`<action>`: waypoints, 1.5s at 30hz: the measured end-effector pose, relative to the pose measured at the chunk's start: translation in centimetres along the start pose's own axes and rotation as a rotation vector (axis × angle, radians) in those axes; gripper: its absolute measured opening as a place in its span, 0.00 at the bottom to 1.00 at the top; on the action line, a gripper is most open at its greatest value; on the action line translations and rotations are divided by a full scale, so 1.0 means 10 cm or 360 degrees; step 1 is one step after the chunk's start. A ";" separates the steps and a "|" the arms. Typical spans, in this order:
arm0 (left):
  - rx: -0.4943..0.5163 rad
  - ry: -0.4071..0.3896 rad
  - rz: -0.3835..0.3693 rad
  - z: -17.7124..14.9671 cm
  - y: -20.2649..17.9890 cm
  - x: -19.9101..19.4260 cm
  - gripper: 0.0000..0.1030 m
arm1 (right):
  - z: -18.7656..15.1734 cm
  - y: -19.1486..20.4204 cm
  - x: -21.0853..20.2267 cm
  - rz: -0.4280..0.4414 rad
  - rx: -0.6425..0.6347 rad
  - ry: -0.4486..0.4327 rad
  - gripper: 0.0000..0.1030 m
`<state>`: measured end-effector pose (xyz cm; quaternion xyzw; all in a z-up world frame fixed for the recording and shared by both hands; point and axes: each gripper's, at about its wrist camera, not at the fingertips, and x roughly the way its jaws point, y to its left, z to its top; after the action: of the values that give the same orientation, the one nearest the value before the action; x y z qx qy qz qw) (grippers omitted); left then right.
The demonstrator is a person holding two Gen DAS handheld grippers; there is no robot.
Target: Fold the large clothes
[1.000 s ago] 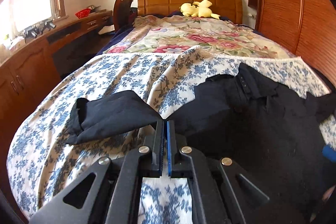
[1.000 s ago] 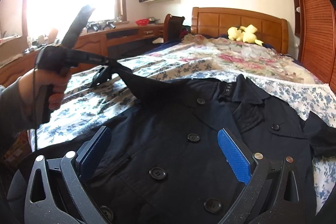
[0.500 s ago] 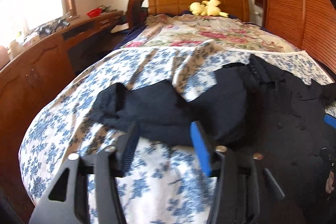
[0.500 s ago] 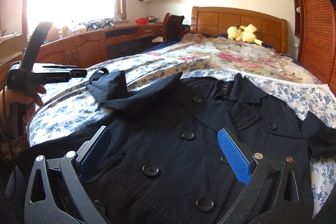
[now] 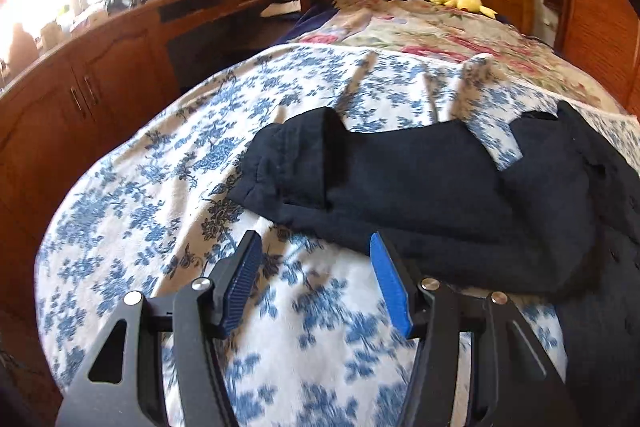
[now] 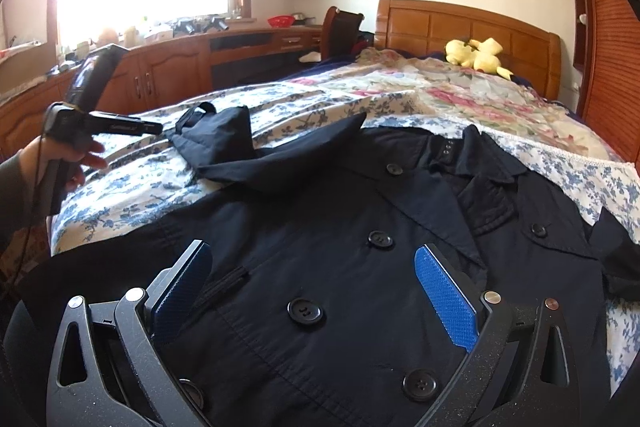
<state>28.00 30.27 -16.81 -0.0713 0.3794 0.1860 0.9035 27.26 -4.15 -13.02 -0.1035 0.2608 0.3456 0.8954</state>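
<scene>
- Since a second ago the left gripper (image 5: 316,279) has let go of the coat's dark sleeve (image 5: 360,171): its jaws went from pinched shut to standing moderately apart and have just been opening, with nothing between them; the sleeve has dropped from mid-air onto the bedspread.
- The wooden bed with its blue-and-white floral bedspread (image 5: 160,195) carries everything; its left edge runs beside a long brown wooden cabinet (image 5: 92,87), with only a narrow gap between.
- The large black double-breasted button coat (image 6: 360,267) lies front-up on the near right part of the bed, collar toward the headboard (image 6: 460,27).
- The sleeve stretches out toward the left edge, its cuff folded up, with bare bedspread all round it on the left and near sides.
- A raised fold of bedspread (image 5: 492,131) lies across the sleeve near the shoulder.
- The right gripper (image 6: 312,287) hovers over the coat's buttoned front, jaws wide, gripping nothing.
- A hand (image 6: 76,155) holds the left gripper beyond the left edge.
- A yellow plush toy (image 6: 476,55) sits at the headboard, well apart from the coat.
</scene>
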 end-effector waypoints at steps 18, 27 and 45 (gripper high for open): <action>-0.0344 0.0300 -0.0050 0.18 0.13 0.86 0.54 | 0.00 -0.02 0.02 0.0042 0.0027 0.0023 1.00; -0.0146 0.0208 0.0054 0.38 -0.17 0.56 0.07 | -0.01 -0.06 -0.10 0.0011 0.0030 0.0011 1.00; 0.0493 -0.0428 -0.0351 0.70 -2.08 -1.74 0.06 | 0.01 -0.47 -0.61 -0.0089 0.0084 -0.0040 1.00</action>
<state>29.56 8.09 0.22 0.0527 0.2695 0.0334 0.9610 26.60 -11.03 -9.65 -0.0827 0.2555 0.3148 0.9104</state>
